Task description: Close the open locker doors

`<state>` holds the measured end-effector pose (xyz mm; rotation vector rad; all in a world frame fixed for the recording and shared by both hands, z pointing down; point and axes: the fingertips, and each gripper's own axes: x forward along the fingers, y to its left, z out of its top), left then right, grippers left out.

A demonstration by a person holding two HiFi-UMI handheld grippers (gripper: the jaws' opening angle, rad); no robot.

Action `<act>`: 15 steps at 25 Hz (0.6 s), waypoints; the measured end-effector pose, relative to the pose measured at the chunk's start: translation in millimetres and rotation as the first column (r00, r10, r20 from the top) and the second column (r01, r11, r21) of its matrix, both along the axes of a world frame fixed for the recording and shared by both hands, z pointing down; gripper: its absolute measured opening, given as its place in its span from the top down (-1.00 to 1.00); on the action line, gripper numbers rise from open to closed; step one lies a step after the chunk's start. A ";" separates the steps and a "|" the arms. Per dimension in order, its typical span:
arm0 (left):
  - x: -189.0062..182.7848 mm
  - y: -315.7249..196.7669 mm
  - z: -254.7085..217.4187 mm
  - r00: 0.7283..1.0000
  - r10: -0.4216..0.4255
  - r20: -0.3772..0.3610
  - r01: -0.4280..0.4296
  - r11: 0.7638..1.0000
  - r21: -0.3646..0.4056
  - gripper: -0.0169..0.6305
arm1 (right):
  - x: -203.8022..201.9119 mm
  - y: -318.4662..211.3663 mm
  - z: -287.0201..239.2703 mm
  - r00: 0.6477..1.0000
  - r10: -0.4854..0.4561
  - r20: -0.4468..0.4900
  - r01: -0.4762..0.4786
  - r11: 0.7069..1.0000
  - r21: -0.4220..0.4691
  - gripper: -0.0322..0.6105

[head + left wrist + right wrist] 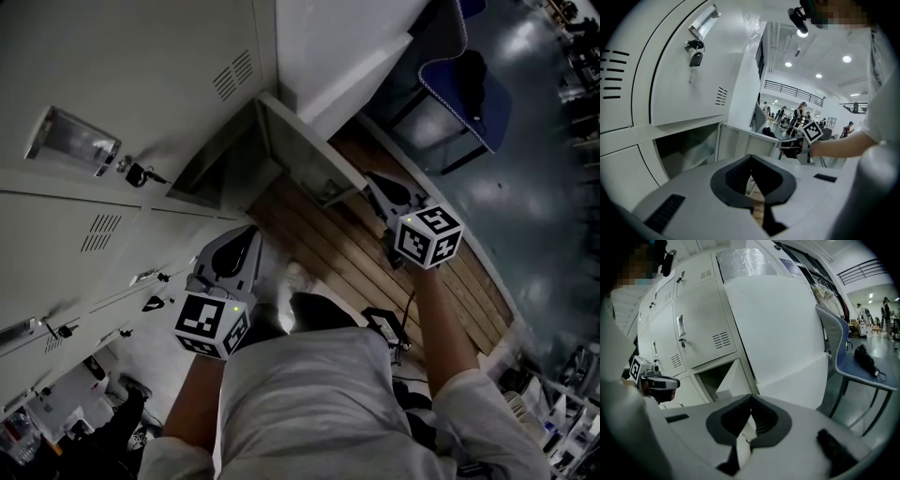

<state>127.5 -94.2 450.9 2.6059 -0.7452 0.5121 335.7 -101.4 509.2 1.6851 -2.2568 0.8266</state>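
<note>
While one locker door stands open (low in the bank, its compartment left of it), we hold two grippers near it: left gripper and right gripper, both clenched on nothing.

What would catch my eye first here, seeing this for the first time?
One low locker door stands open in a bank of shut pale lockers. The left gripper and right gripper, both shut and empty, hang before it; keys dangle from the locker above.
</note>
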 end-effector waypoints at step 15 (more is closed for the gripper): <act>-54.1 8.2 0.4 0.999 -0.047 0.003 0.047 0.999 -0.004 0.90 | -62.2 14.7 4.1 0.998 -0.056 0.020 0.056 0.998 -0.009 0.81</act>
